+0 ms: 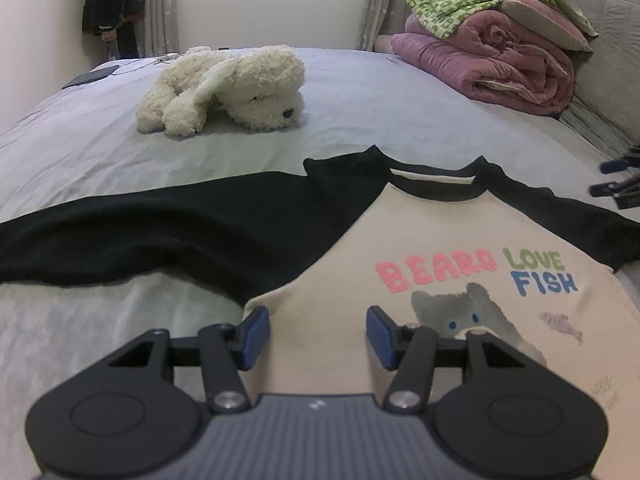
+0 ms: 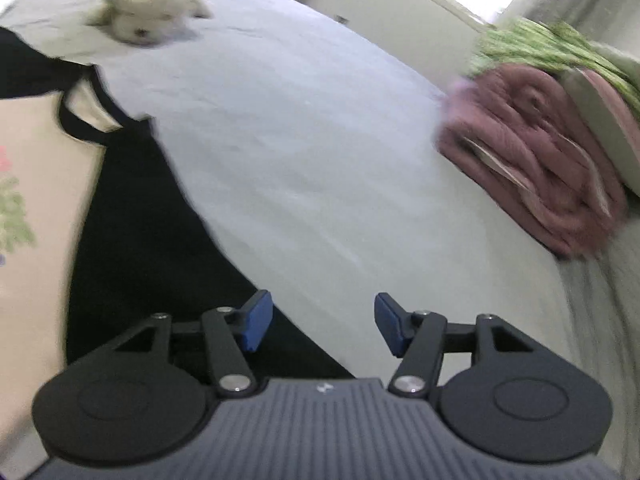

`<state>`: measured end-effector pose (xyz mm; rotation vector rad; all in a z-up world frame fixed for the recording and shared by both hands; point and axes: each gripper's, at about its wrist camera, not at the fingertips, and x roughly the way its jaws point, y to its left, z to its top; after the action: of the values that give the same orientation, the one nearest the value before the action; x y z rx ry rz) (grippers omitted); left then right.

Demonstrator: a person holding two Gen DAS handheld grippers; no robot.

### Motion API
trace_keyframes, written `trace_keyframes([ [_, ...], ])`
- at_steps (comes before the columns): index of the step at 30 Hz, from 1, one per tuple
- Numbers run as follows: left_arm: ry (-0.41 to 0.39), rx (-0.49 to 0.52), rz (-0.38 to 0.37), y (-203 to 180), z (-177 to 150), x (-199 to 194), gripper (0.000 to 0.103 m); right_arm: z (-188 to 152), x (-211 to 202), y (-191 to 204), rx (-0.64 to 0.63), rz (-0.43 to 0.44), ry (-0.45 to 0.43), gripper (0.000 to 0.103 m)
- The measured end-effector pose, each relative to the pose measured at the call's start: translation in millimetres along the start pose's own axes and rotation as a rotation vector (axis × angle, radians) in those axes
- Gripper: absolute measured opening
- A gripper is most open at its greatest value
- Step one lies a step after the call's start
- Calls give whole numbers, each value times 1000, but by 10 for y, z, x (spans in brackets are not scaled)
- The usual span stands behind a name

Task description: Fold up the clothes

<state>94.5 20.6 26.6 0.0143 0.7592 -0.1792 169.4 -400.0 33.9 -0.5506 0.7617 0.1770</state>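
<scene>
Right, the bed [image 1: 100,128] takes up nearly everything, pale sheet running back to the window, and the shirt [image 1: 360,248] lies face up across the near part of it, cream body, black sleeves, cartoon print showing. Its left sleeve [image 1: 120,240] is stretched flat out to the side; the right sleeve [image 2: 152,240] runs out the other way under the right tongs. So the shirt is spread, sleeves out, no fold that I can see in it, though its hem is out of view.

My read: a sleeve fold is the step in hand. Left gripper [image 1: 318,332] hovers low over the body near the left armpit seam, jaws wide, nothing in them. Right gripper [image 2: 324,326] is wide too, empty, straddling the sleeve's outer edge where black cloth meets sheet; that view is smeared, so it is on the move. Whichever closes needs to come down onto a sleeve edge, pinch cloth without the sheet, and carry it inward across the print.

Room is good. Quilt pile [image 1: 500,68] sits well off at the far right, plush dog [image 1: 228,88] beyond the collar [image 1: 432,176], both clear of the sleeves. Open sheet all round the neckline. The dark tablet [image 1: 90,76] at the far left corner is no bother.
</scene>
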Motion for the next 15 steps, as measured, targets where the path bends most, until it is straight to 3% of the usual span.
trace_keyframes([
  [6, -1, 1, -10, 16, 10, -27, 56, 236, 138, 349, 8, 161, -34, 52],
  [7, 3, 4, -11, 14, 7, -24, 56, 239, 189, 381, 8, 175, -20, 46],
  [10, 11, 6, -12, 16, -3, -17, 56, 236, 318, 497, -23, 186, 33, 5],
  [15, 7, -2, -10, 22, 8, -30, 56, 387, 209, 560, -66, 109, 1, 1],
])
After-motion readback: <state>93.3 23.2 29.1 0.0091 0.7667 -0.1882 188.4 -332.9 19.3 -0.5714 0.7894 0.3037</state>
